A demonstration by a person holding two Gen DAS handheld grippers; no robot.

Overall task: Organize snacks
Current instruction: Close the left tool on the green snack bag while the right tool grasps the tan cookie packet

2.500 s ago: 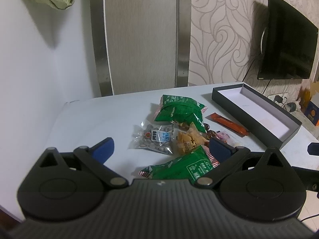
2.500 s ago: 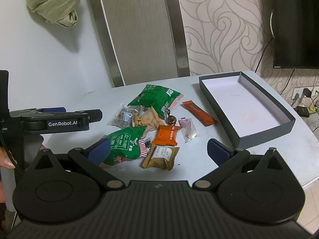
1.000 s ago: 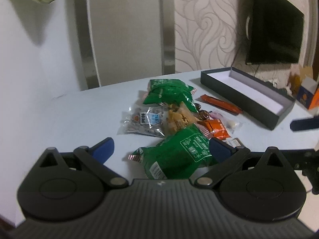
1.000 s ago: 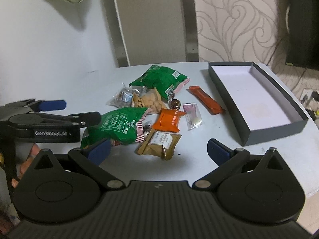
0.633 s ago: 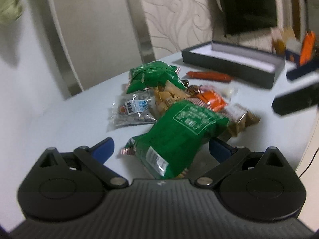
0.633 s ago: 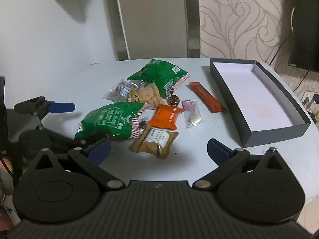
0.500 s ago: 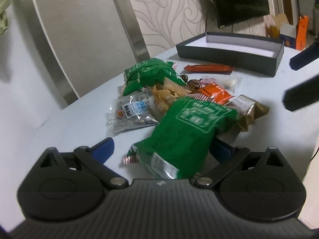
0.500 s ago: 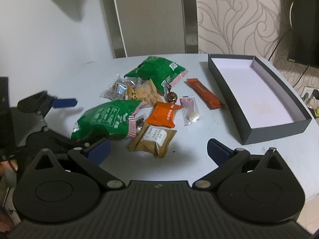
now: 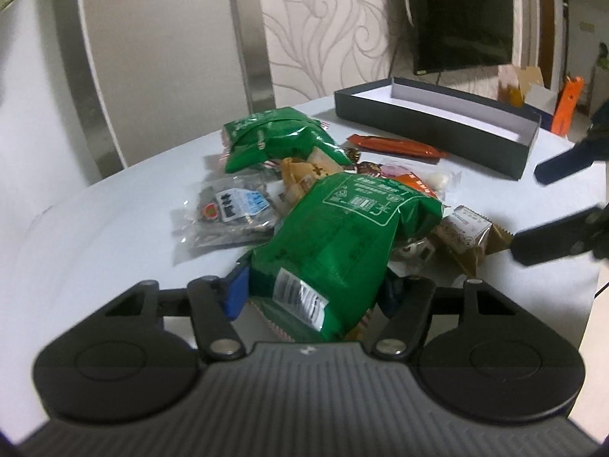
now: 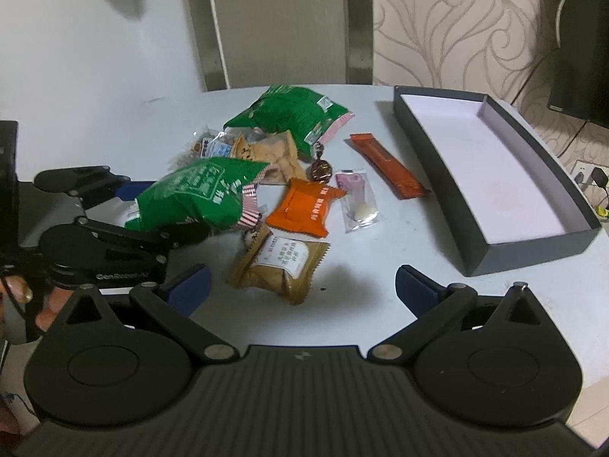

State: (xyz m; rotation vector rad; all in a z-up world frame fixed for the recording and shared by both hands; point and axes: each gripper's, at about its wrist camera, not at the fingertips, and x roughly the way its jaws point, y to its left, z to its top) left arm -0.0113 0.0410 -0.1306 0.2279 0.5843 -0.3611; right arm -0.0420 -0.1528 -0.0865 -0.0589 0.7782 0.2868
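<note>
Left gripper (image 9: 312, 289) closing on green bag (image 9: 342, 236); squeeze gently, lift clear toward box (image 10: 491, 175); right gripper (image 10: 300, 285) wide, empty.

Snack pile sits mid-table (image 10: 380, 289), open box (image 10: 533, 236) along the right edge. In the right wrist view: one big bag (image 10: 293, 114) at the back of the pile, second big bag (image 10: 198, 194) at its left front, flat packet (image 10: 281, 259) nearest the front edge. Long bar (image 10: 388, 165) lies between pile and box, small clear sachet (image 10: 359, 202) just left of it
</note>
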